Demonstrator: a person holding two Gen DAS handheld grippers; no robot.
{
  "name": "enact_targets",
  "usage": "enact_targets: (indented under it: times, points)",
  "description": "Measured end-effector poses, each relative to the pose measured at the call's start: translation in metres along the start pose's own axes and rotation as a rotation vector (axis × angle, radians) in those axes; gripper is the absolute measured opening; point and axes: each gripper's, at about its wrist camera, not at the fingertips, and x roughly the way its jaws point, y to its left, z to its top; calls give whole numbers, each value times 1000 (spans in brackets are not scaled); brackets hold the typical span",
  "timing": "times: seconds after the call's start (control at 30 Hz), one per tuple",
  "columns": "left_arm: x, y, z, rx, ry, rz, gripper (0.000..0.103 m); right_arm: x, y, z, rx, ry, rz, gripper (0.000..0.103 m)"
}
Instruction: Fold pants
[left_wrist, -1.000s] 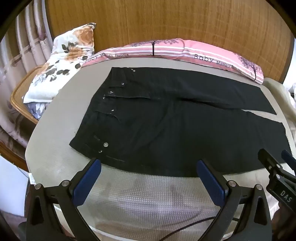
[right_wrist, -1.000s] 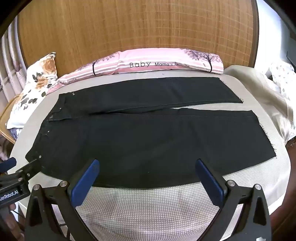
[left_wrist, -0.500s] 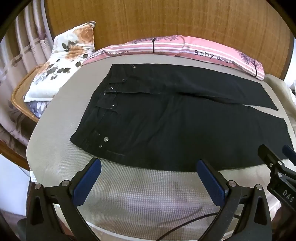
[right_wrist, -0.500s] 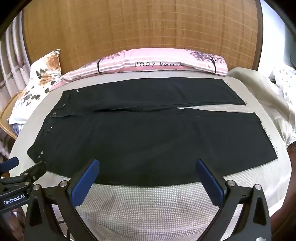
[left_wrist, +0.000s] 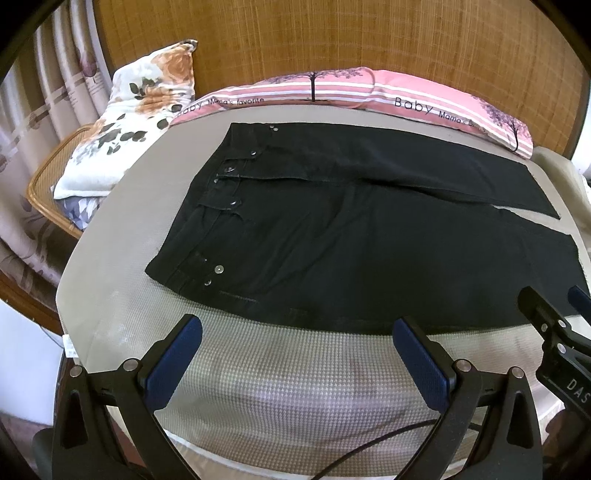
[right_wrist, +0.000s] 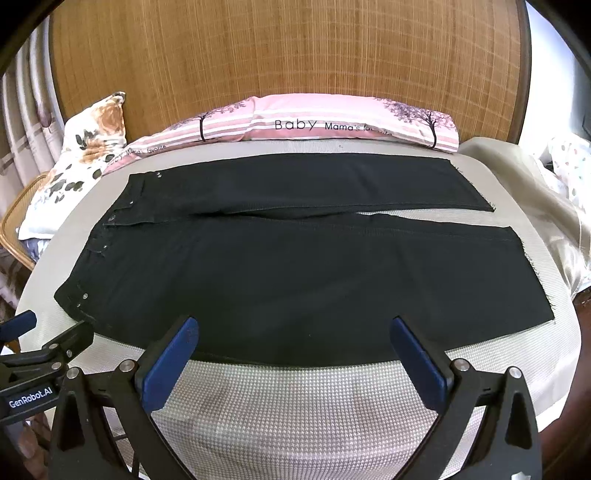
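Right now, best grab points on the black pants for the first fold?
Pants lie flat, legs side by side. Take the near long edge, approaching low from the front: left gripper at the waistband corner, right gripper at the near hem corner. Both open, edge directly ahead.

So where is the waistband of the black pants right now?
In the right wrist view, the black pants' waistband lies at the left, nearest the floral pillow.

Pink pillow (right_wrist: 332, 122) reads "Baby Mama's" (left gripper (right_wrist: 40, 354): "GenRobot.AI").
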Motion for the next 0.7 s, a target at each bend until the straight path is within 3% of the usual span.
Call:
enact_targets:
  times: [0.7]
  points:
    - [2, 4, -2, -4, 8, 7, 102, 2, 3, -5, -7, 2, 18, 103]
